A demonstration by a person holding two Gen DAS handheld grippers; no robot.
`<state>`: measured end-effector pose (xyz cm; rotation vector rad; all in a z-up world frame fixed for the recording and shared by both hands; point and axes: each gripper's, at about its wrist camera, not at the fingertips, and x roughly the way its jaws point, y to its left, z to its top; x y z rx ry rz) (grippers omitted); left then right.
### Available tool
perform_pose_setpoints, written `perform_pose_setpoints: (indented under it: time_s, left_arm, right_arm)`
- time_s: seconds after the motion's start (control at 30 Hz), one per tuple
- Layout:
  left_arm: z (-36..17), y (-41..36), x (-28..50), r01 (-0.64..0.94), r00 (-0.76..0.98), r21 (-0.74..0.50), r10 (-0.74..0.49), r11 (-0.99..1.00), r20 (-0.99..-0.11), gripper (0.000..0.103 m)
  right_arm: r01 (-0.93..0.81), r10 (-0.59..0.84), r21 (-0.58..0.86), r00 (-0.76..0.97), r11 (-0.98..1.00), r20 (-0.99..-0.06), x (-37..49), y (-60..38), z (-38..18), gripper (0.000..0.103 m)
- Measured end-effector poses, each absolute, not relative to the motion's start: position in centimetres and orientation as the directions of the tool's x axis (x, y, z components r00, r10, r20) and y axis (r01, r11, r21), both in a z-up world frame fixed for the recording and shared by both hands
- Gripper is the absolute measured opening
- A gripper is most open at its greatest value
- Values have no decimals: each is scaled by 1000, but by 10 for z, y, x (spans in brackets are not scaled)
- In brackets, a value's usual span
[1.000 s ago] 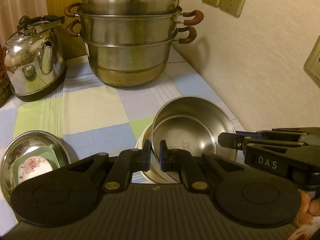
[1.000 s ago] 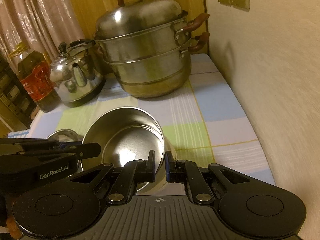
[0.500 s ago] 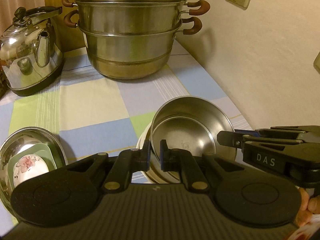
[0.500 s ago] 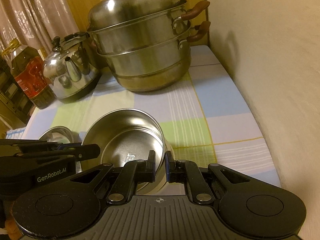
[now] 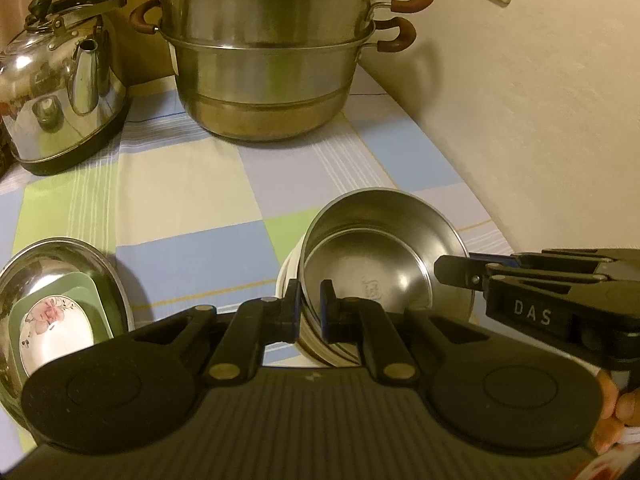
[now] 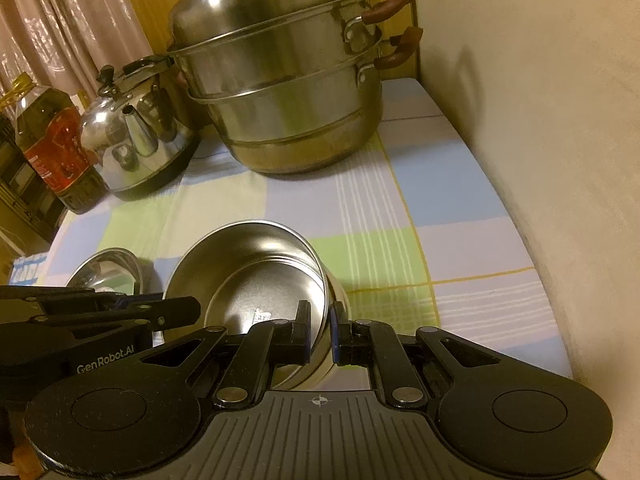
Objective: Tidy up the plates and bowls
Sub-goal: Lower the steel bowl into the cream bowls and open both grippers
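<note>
A stack of nested bowls, steel ones inside a cream one, is held above the checked tablecloth. My left gripper is shut on the stack's near-left rim. My right gripper is shut on the stack's near-right rim and shows from the side in the left wrist view. A steel dish at the left holds a green square plate and a flowered white plate.
A large steel steamer pot stands at the back, a steel kettle to its left, an oil bottle further left. A cream wall runs along the right side of the table.
Both grippers, still gripping the bowl stack, have moved forward toward the steamer pot, which now looms larger and higher in both views.
</note>
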<state>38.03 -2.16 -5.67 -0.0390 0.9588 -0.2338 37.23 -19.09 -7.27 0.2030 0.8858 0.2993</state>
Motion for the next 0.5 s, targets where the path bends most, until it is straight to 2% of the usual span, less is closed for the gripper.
perform_pose_setpoints:
  time_s: [0.5]
  left_arm:
    - [-59,-23,380,180,551,-131,-211,975,-808,11]
  right_arm:
    - [-159,332,296,580,942,-744,374,-191,-81,11]
